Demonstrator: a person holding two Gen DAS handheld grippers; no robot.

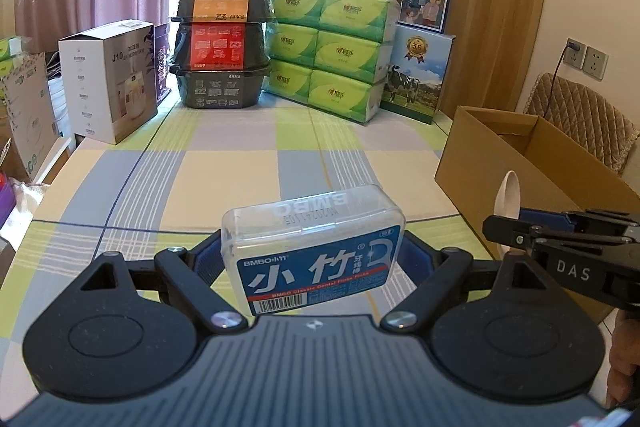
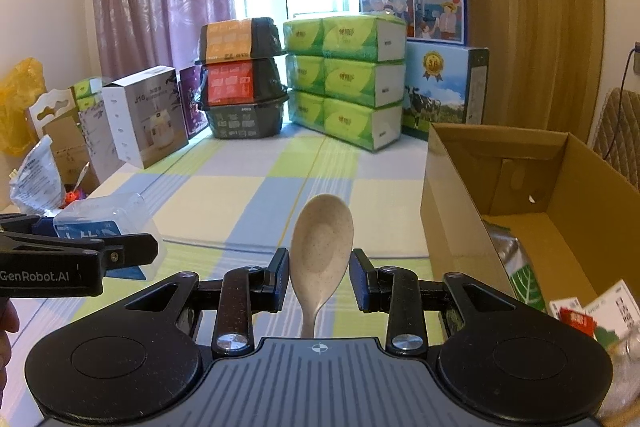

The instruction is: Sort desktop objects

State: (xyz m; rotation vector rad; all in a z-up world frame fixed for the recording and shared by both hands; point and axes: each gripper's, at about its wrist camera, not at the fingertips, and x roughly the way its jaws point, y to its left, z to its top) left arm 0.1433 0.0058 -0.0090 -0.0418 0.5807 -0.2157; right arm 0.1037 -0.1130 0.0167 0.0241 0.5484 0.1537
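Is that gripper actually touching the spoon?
Cannot tell. In the right wrist view the spoon stands between the right gripper pads with gaps at both sides; any contact lower down is hidden.

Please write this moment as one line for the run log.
left tongs: shut on dental floss pick box | right tongs: shut on beige spoon, bowl up | cardboard box: open, right of both
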